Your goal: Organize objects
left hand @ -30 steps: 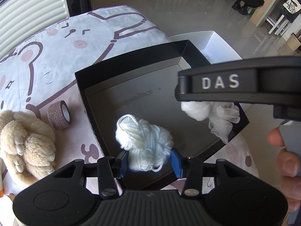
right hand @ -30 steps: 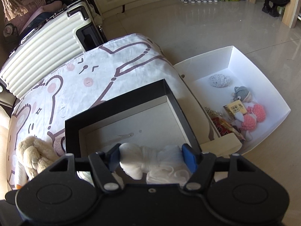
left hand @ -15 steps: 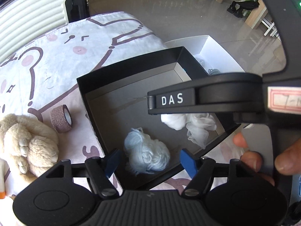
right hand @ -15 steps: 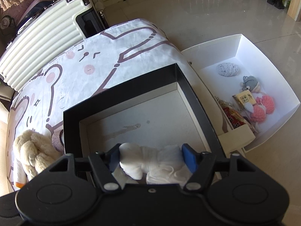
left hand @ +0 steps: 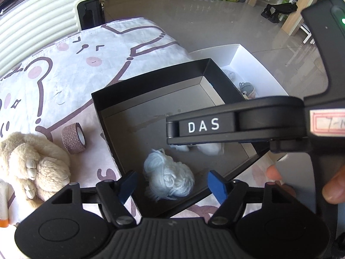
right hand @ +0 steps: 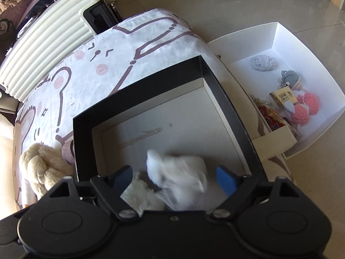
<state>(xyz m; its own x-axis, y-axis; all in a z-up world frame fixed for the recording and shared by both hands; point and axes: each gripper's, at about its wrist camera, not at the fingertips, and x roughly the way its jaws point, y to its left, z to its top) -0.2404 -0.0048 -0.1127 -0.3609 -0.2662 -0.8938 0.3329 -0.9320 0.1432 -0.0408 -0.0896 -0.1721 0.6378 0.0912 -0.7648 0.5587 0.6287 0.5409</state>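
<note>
A black box sits on a bear-print cloth. A white yarn ball lies inside it near the front wall. My left gripper is open above the yarn, not touching it. My right gripper is open; a white cloth bundle is blurred between its fingers, loose over the box floor. The yarn ball also shows in the right wrist view. The right gripper's body crosses the left wrist view and hides most of the cloth.
A brown tape roll and a beige plush toy lie left of the box. A white box to the right holds knitted items and packets. A ribbed cream suitcase stands behind the cloth.
My left gripper opened and let the yarn ball drop into the black box. My right gripper then opened and released the white cloth, which is falling into the box.
</note>
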